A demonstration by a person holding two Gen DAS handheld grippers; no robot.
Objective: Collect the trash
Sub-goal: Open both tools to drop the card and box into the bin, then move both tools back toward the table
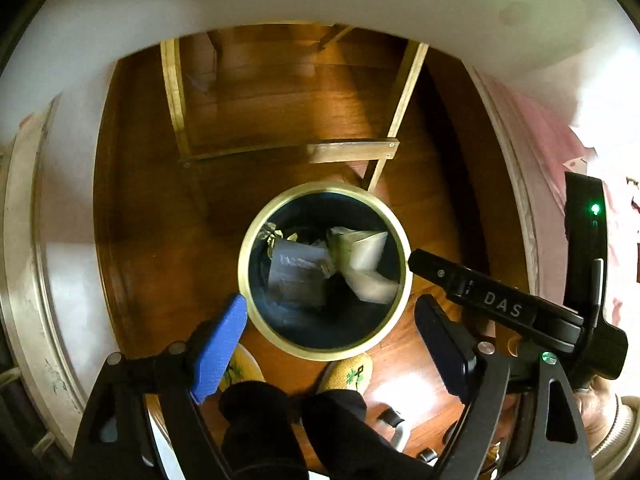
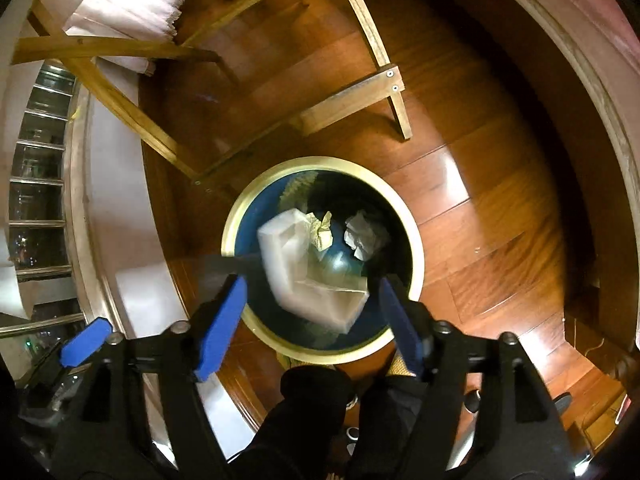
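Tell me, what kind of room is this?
Probably a room in someone's home. There's a shiny wooden floor, a round trash bin with a gold rim and crumpled paper inside, and wooden furniture legs standing near it.

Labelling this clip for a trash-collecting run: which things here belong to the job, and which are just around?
Job: trash bin; white bag inside; crumpled paper; left gripper and right gripper, both open above.

Around: wooden chair frame; slippers; floor.
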